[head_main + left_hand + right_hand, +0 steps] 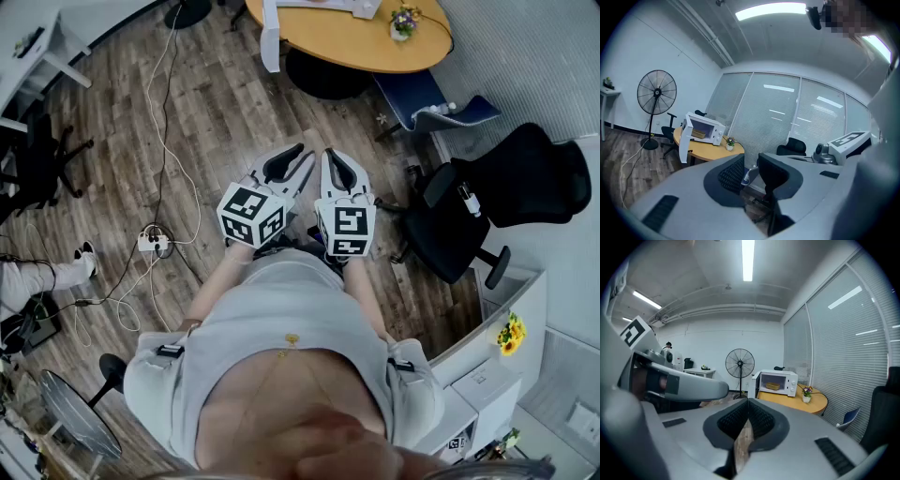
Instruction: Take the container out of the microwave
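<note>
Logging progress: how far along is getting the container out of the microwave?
Done: the microwave door stands open. In hand: nothing; the left gripper is open and empty, the right gripper shut on nothing, both well short of the table. Left: the whole job, since the container sits inside the microwave.

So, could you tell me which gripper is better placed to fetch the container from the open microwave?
Probably left. The left gripper has its jaws apart; the right gripper has them together. Both are held far from the microwave.
</note>
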{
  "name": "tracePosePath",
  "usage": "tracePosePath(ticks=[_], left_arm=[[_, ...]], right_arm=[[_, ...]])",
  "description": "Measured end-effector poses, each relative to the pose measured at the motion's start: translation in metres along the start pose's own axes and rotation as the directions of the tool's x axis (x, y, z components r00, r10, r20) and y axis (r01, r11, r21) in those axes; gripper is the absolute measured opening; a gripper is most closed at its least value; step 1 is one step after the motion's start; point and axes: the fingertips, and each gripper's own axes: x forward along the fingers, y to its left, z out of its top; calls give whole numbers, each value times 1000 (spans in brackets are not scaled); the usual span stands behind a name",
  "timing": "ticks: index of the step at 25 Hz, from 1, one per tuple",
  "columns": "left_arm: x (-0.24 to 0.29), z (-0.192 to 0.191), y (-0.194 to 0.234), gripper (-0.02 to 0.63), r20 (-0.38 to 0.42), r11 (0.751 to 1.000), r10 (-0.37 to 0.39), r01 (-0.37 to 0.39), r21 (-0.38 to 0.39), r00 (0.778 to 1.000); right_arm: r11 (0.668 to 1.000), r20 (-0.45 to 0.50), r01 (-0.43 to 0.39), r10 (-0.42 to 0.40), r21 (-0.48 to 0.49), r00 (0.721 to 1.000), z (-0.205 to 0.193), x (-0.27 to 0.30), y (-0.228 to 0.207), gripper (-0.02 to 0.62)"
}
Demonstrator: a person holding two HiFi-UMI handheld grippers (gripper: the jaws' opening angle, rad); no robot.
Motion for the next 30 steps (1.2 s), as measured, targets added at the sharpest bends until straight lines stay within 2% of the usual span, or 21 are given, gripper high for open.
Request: tracePosePath(ticks=[5,8,16,30], left_arm=[[-6,0,4,112,5,1000,3,-3,13,1000],[-8,1,6,112,2,1000,0,0,10,1000],[1,3,17,112,0,1000,8,-8,-10,1000],[68,42,70,112,15,999,33,-33,-11,999]], right_arm=[[1000,24,8,-9,26,1000,-2,-1,3,25],[999,18,0,-1,36,1000,-3,-1,6,78],[999,5,-20,20,49,1000,-3,11,5,78],[997,31,-71,70,32,997,28,97,-32,77]])
